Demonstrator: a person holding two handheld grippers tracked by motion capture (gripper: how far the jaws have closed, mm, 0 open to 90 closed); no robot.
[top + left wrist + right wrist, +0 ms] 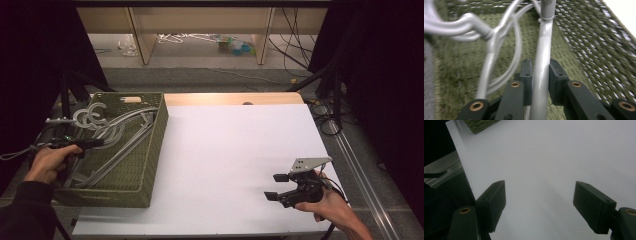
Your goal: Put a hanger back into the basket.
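Grey plastic hanger [541,75] sits pinched in the left gripper's [541,75] jaws inside the green basket [155,145]; the right gripper's [540,205] jaws are spread above the white worktop [235,150].

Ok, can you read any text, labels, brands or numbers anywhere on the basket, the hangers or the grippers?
None: no legible text in these views.
Basket: woven green walls, no label or print visible.
Hangers: plain grey, blurred in the left gripper view, no marking seen.
Left gripper and right gripper: black jaws with brass rivets, no brand or number.
Table: blank white.
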